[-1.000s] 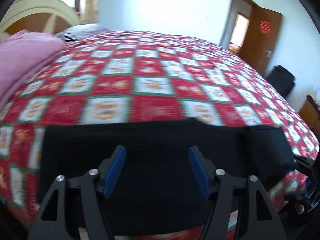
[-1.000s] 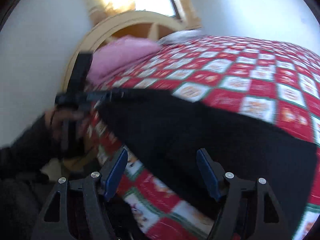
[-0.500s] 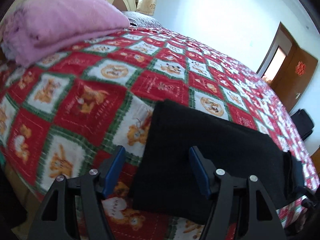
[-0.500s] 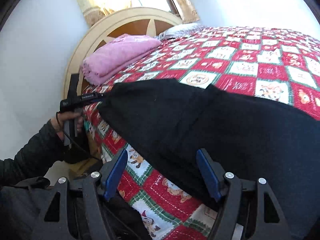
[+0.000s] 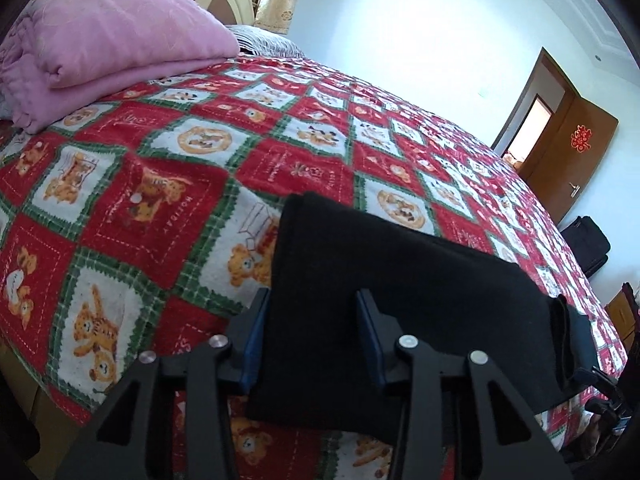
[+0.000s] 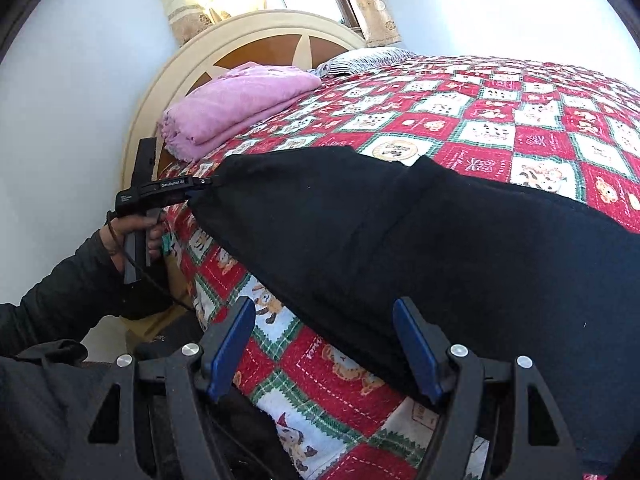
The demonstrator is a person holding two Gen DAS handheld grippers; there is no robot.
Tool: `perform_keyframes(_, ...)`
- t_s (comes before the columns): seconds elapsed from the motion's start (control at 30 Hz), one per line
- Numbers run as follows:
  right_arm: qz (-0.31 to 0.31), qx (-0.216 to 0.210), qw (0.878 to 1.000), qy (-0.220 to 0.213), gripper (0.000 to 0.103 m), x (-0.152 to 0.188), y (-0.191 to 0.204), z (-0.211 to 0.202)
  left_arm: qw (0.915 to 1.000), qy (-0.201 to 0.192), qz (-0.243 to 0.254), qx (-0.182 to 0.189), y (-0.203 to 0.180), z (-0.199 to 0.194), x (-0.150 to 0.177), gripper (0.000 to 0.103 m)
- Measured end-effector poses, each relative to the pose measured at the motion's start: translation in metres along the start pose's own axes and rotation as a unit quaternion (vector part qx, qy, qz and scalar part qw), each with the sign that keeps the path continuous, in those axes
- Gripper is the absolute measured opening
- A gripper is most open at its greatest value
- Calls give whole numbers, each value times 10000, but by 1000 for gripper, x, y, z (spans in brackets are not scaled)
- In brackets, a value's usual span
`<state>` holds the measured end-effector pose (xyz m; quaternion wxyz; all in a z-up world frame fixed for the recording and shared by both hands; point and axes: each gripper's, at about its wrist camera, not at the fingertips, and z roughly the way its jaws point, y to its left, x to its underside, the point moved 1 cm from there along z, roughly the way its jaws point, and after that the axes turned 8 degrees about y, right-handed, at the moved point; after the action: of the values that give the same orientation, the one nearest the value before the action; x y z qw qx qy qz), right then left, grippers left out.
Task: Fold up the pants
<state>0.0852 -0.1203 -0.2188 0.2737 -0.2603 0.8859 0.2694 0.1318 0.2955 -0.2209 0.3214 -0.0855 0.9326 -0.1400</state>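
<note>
Black pants point(image 5: 420, 296) lie folded lengthwise near the front edge of a bed with a red, white and green patterned blanket point(image 5: 168, 184). My left gripper point(image 5: 312, 340) is at their left end, and its jaws are closing with the end of the fabric lying flat between the blue pads point(image 5: 254, 336). From the right wrist view the left gripper point(image 6: 200, 190) sits at the corner of the pants point(image 6: 440, 240), held by a hand point(image 6: 132, 232). My right gripper point(image 6: 324, 344) stands open over the near edge of the pants, pads apart.
A folded pink blanket point(image 5: 104, 52) and a striped pillow point(image 6: 360, 60) lie by the round headboard point(image 6: 248, 40). A brown door point(image 5: 568, 152) and a black bag point(image 5: 586, 244) are at the far right. The bed's front edge point(image 6: 188, 276) drops off beside the sleeve point(image 6: 60, 300).
The left gripper moved from over the middle of the pants to their left end and came lower, and its jaws have narrowed. The right gripper stayed where it was.
</note>
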Motion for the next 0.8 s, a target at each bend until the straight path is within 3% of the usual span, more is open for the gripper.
perform_keyframes(0.13, 13, 19, 10000, -1, 73, 1, -1, 0, 9995, -70, -221, 211, 8, 6, 1, 55)
perform_keyframes(0.23, -5, 38, 10000, 1, 73, 1, 0, 1, 9998, -42, -47, 184, 4, 8, 2, 56)
perform_keyframes(0.33, 0, 42, 10000, -4, 73, 1, 0, 0, 9994, -49, -52, 324, 5, 4, 1, 37)
perform_keyframes(0.37, 4, 44, 10000, -14, 73, 1, 0, 0, 9988, -54, -43, 477, 4, 2, 1, 22)
perform_keyframes(0.47, 12, 92, 9999, -87, 73, 1, -1, -4, 9988, -136, 80, 462, -5, -5, -1, 21)
perform_keyframes(0.7, 238, 296, 9985, -398, 73, -6, -11, -23, 9958, -426, 70, 807, -21, -35, -12, 21)
perform_keyframes(0.8, 324, 599, 9966, -474, 73, -10, -15, -35, 9967, -276, 80, 760, -37, -47, -21, 21)
